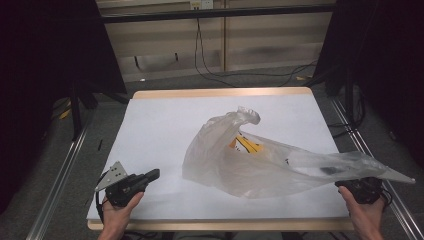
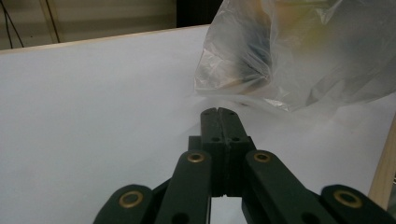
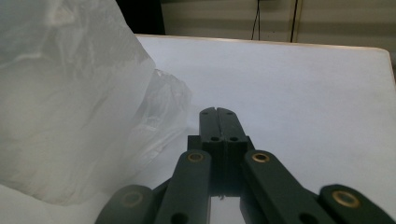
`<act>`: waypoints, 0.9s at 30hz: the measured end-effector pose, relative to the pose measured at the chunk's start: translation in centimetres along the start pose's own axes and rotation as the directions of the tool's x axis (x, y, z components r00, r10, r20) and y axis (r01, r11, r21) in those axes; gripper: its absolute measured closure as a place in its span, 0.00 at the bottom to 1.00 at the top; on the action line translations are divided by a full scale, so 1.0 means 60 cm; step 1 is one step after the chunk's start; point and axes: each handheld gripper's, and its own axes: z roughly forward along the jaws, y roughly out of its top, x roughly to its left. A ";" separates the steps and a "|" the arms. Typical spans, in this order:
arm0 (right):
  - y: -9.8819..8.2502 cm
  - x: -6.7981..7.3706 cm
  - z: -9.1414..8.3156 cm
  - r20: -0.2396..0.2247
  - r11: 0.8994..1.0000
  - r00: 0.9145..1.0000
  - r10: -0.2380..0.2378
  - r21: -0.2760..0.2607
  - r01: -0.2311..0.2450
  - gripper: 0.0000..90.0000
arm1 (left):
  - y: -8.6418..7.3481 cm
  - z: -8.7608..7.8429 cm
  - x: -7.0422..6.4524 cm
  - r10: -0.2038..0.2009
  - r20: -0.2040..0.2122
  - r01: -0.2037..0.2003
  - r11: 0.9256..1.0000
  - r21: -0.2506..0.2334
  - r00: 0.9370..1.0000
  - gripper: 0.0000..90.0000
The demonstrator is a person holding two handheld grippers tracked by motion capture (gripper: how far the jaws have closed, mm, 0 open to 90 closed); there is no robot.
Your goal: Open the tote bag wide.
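No legible text, label, brand, number or sign. Yellow-and-white packet (image 1: 246,144) inside the clear plastic bag (image 1: 260,165) carries dark markings; too small and blurred through the film to read. Small dark spot farther along the bag's surface, unreadable. In the left gripper view the bag (image 2: 303,51) shows blurred yellow and dark patches, no letters made out. Wall fixture (image 1: 201,4) at top of high view: no readable marking.

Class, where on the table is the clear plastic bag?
In the high view the clear plastic bag lies right of centre on the white table, stretching toward the right gripper.
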 end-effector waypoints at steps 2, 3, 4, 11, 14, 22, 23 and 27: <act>0.000 0.000 0.000 0.001 1.000 1.000 -0.002 -0.003 0.002 1.00 | 0.000 0.000 0.000 -0.001 0.000 0.001 1.000 0.000 1.000 1.00; 0.001 0.001 0.000 0.000 1.000 1.000 -0.001 -0.002 0.001 1.00 | 0.000 0.001 -0.001 -0.004 0.001 0.004 1.000 -0.001 1.000 1.00; 0.001 0.001 0.000 0.000 1.000 1.000 0.000 -0.002 0.000 1.00 | 0.000 0.002 -0.001 -0.002 0.000 0.002 1.000 0.000 1.000 1.00; 0.004 -0.001 0.003 -0.004 1.000 1.000 0.004 -0.008 -0.004 1.00 | 0.005 0.011 -0.009 -0.001 0.015 0.000 1.000 0.020 1.000 1.00; 0.007 -0.002 0.005 -0.011 1.000 1.000 0.004 -0.016 -0.004 1.00 | 0.010 0.016 -0.011 0.011 0.023 -0.011 1.000 0.018 1.000 1.00; 0.015 0.001 0.008 -0.023 1.000 1.000 0.000 -0.023 -0.001 1.00 | 0.014 0.020 -0.019 0.012 0.030 -0.012 1.000 0.020 0.999 1.00; 0.016 0.000 0.008 -0.023 1.000 1.000 -0.003 -0.028 0.002 1.00 | 0.014 0.020 -0.020 0.013 0.030 -0.014 1.000 0.019 0.999 1.00; 0.027 0.006 0.003 -0.021 0.999 1.000 0.001 -0.041 -0.002 1.00 | 0.022 0.018 -0.032 0.036 0.047 -0.037 0.999 0.013 0.998 1.00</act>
